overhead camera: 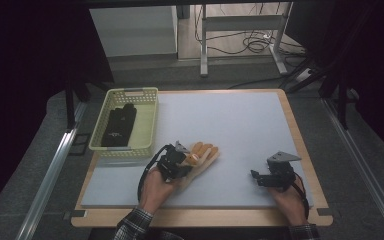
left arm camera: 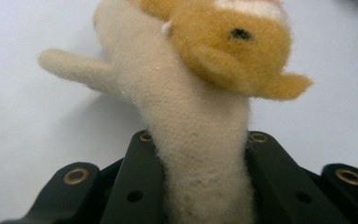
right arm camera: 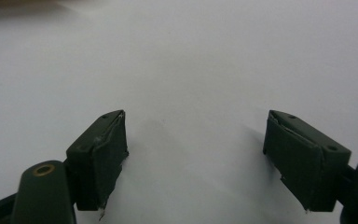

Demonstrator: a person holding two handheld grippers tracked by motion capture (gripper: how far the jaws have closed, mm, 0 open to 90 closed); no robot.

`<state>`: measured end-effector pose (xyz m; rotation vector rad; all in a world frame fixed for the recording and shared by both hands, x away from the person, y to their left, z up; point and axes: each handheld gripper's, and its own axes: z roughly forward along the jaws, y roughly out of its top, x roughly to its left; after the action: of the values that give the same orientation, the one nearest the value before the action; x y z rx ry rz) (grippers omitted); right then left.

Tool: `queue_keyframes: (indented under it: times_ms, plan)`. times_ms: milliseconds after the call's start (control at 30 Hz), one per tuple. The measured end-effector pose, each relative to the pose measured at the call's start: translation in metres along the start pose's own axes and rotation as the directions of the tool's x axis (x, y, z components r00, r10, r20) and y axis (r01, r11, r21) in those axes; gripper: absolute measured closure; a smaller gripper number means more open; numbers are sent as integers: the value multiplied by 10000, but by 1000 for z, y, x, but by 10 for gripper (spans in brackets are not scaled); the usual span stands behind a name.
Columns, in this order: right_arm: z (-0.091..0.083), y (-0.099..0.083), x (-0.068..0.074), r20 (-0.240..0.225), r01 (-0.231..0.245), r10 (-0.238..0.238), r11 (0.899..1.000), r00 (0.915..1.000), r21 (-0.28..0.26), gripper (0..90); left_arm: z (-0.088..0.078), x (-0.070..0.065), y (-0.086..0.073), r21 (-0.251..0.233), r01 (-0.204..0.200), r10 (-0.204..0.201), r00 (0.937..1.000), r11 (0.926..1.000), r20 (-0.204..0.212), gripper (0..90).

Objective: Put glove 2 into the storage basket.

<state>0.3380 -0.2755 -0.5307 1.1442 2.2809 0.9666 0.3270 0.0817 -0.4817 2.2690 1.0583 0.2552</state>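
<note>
Grey surface [overhead camera: 240, 130] carries a cream-and-orange knitted glove [left arm camera: 200, 140], its cuff pinched tight between the left gripper [overhead camera: 177, 162] fingers; the right gripper [right arm camera: 196, 154] fingers stand wide apart, holding nothing.

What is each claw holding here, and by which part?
The left claw grips the cream-and-tan glove by its cuff end. The right claw is open, holding nothing.

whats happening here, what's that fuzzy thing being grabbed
A person holds a gripper in each hand at a table. The left gripper is shut on a cream and orange knit glove, pinching its cuff. The right gripper rests open over the bare white mat. A yellow basket at the left holds a black glove.
</note>
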Motion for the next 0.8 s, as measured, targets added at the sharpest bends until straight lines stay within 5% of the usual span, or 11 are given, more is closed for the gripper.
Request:
queue_keyframes:
  times_ms: [300,533,800]
  plan:
    - [0,0,0,-1,-18,18,10000,10000,4,211,-27,19,17,-359,220,-236,9988,9991,-429,775]
    - [0,0,0,4,-32,32,10000,10000,17,211,-60,46,32,-682,627,-694,9925,9957,-1002,775]
    - [0,0,0,2,-27,27,10000,10000,-18,211,-97,91,41,-1129,1490,-1690,9660,9824,-1955,774]
